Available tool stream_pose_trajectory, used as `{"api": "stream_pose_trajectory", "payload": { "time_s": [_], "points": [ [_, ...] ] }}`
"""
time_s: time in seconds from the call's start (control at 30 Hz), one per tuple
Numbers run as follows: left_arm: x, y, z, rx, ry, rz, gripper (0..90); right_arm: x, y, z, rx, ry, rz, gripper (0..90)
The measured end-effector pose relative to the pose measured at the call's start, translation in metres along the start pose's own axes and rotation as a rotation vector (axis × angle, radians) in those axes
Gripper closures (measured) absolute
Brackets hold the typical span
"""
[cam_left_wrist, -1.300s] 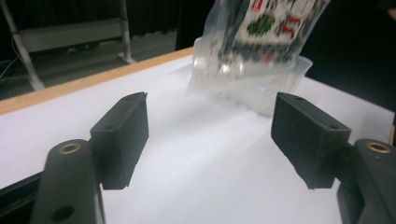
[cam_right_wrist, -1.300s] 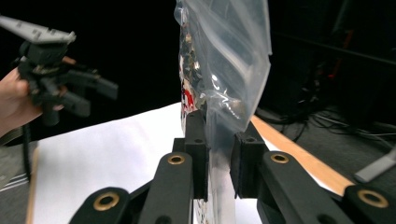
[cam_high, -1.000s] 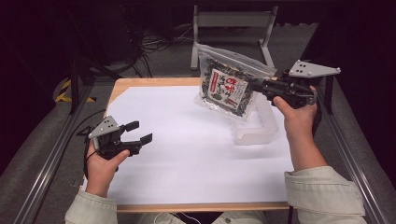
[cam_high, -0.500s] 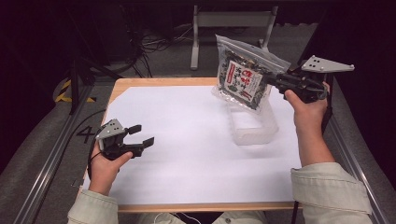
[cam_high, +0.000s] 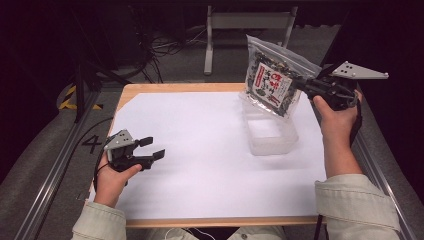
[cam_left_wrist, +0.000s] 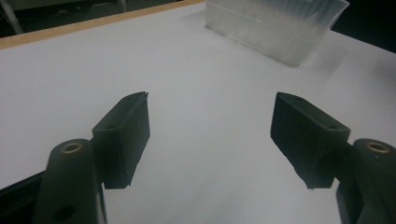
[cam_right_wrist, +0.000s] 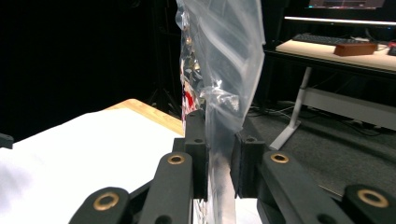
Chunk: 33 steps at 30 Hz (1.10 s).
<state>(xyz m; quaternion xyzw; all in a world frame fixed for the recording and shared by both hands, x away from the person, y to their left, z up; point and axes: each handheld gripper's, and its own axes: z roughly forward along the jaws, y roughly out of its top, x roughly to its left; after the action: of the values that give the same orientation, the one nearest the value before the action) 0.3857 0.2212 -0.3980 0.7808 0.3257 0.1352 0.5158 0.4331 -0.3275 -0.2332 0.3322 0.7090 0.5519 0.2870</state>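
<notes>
Lifting the zip bag (cam_high: 274, 80), your right gripper (cam_high: 306, 86) clamps its edge.
It now hangs higher, farther right above the clear container (cam_high: 270, 131); label print unreadable; your empty left gripper (cam_high: 151, 148), jaws apart, has narrowed slightly.

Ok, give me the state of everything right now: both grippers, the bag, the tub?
Right gripper: shut on the snack bag's edge.
Snack bag: lifted, hanging above the container's far end.
Left gripper: open, nothing between its jaws, low over the white sheet.
Clear container: upright on the sheet, empty.
</notes>
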Motion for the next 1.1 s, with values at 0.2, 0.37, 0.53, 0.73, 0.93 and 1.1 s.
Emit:
{"api": "stream_pose_trajectory", "payload": {
  "time_s": [0.2,0.37,0.53,0.73,0.93,1.1],
  "points": [
    [0.003,-0.004,0.000,-0.012,0.027,-0.027,22.4,-0.005,-0.005,-0.002,0.007,-0.024,0.010,78.6],
    [0.004,-0.004,-0.001,-0.004,0.028,-0.015,23.0,-0.009,-0.006,-0.004,0.007,-0.041,0.014,78.6],
    [0.003,-0.006,0.001,-0.011,0.040,-0.036,17.2,-0.008,-0.009,-0.002,0.014,-0.050,0.006,78.6],
    [0.003,-0.006,0.001,-0.003,0.054,-0.031,14.1,-0.009,-0.019,0.001,0.017,-0.044,0.007,78.6],
    [0.003,-0.007,0.000,-0.006,0.065,-0.029,13.7,-0.008,-0.028,0.004,0.013,-0.028,0.000,78.6],
    [0.002,-0.006,-0.002,-0.033,0.069,-0.035,15.0,-0.009,-0.038,0.004,0.019,-0.030,0.002,78.6]
  ]
}}
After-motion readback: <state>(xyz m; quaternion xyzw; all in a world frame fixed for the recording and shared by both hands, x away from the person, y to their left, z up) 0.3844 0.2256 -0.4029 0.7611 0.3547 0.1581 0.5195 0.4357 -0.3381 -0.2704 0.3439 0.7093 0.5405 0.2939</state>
